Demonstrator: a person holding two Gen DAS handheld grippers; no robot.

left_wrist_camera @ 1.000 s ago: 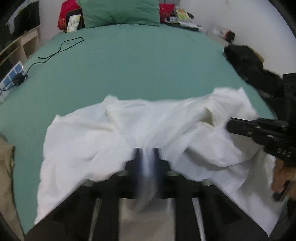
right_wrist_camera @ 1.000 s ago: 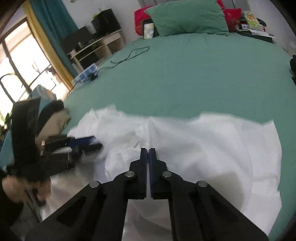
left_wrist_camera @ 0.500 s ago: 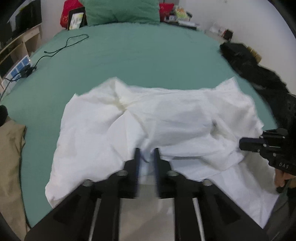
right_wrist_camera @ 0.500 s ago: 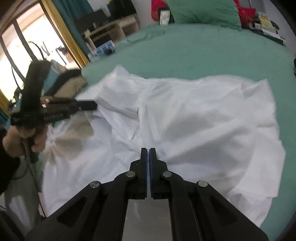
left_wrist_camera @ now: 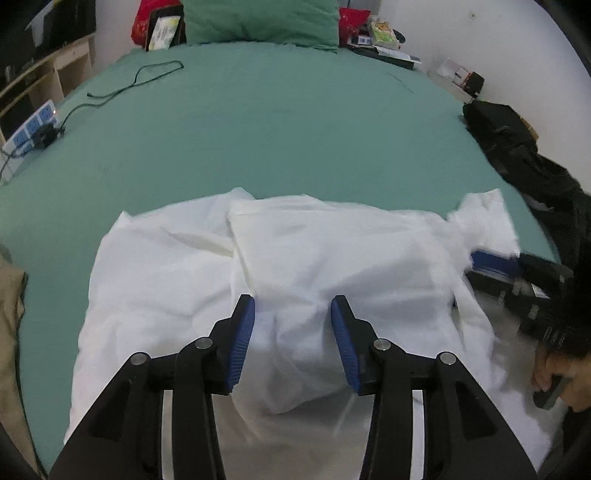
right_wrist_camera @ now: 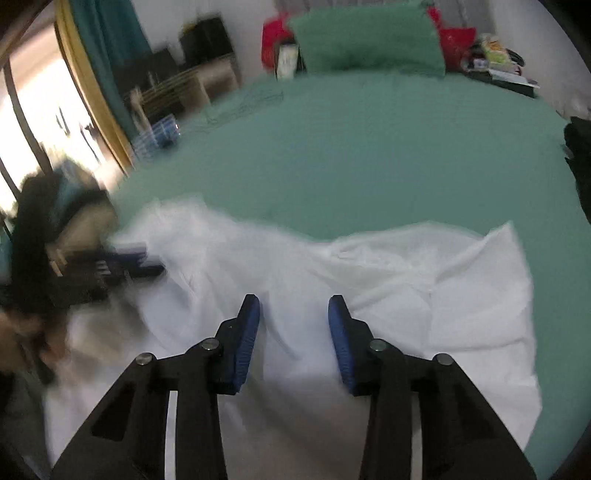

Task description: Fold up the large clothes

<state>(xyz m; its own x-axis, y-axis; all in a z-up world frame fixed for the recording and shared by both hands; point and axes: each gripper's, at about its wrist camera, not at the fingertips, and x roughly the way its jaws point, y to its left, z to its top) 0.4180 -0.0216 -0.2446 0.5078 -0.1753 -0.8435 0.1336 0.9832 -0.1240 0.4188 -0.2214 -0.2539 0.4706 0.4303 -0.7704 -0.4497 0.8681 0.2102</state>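
Observation:
A large white garment (left_wrist_camera: 332, 258) lies crumpled on the near part of the green bed (left_wrist_camera: 277, 129), folded over itself in loose layers. My left gripper (left_wrist_camera: 292, 317) is open just above its near middle, blue pads apart, holding nothing. My right gripper (right_wrist_camera: 293, 317) is open too, over the garment (right_wrist_camera: 424, 295) toward its right side. In the left wrist view the right gripper (left_wrist_camera: 517, 273) shows at the garment's right edge. In the right wrist view the left gripper (right_wrist_camera: 122, 266) shows blurred at the left edge.
A dark garment pile (left_wrist_camera: 517, 155) lies at the bed's right edge. A beige garment (left_wrist_camera: 11, 314) lies at the left edge. A black cable (left_wrist_camera: 140, 79) and power strip (left_wrist_camera: 33, 125) sit far left. A green pillow (left_wrist_camera: 258, 18) and clutter stand at the head.
Both grippers have opened and let the white garment drop. The garment has settled lower and nearer the bed's edge, with a fresh fold across its middle.

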